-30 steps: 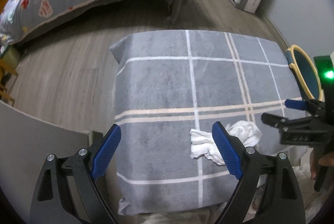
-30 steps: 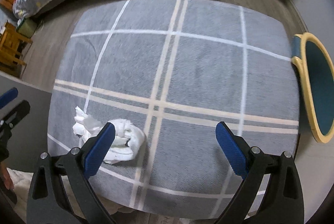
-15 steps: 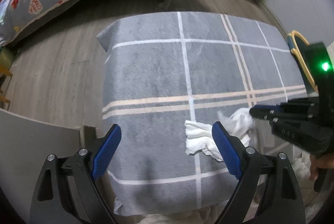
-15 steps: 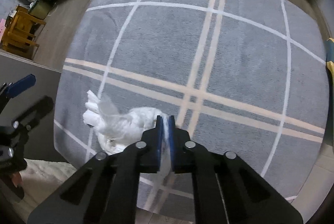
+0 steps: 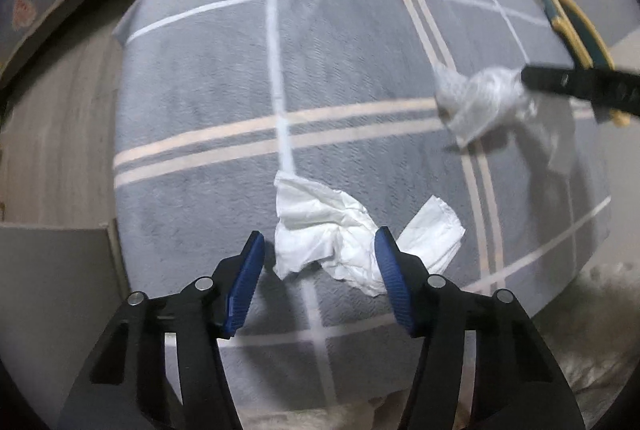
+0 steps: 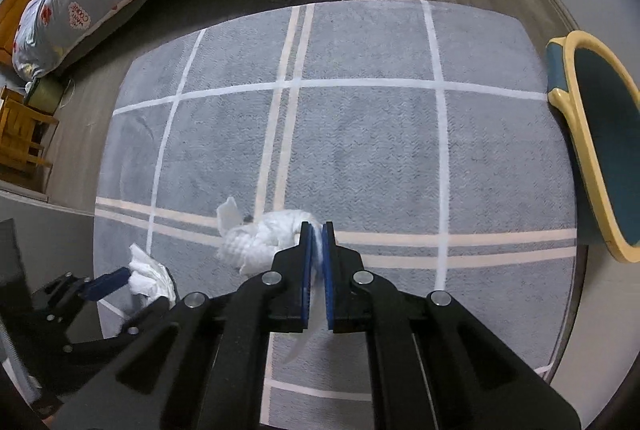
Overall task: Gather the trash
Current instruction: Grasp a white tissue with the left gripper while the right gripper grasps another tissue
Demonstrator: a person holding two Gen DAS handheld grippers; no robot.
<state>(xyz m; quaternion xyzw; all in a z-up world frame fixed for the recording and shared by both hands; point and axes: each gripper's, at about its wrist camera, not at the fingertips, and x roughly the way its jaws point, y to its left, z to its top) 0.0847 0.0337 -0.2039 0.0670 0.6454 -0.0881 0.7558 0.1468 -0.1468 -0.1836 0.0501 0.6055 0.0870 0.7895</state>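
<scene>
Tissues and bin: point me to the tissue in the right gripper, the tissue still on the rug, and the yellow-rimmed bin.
held tissue (image 6: pixel 260 244), right wrist view, bunched part ahead of the pads.
loose tissue (image 5: pixel 320 230), left wrist view, crumpled middle.
yellow-rimmed bin (image 6: pixel 580 117), right wrist view, yellow rim.

dim, even indoor light, soft shadows, motion blur in the left view, dark fisheye-bent edges.

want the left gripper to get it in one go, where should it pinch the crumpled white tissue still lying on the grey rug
Pinch the raised, bunched middle of the crumpled white tissue, coming straight down from above. It lies low on the grey checked rug, so only that hump gives the pads something to close on. The left gripper, its jaws just closing, already straddles it.
</scene>
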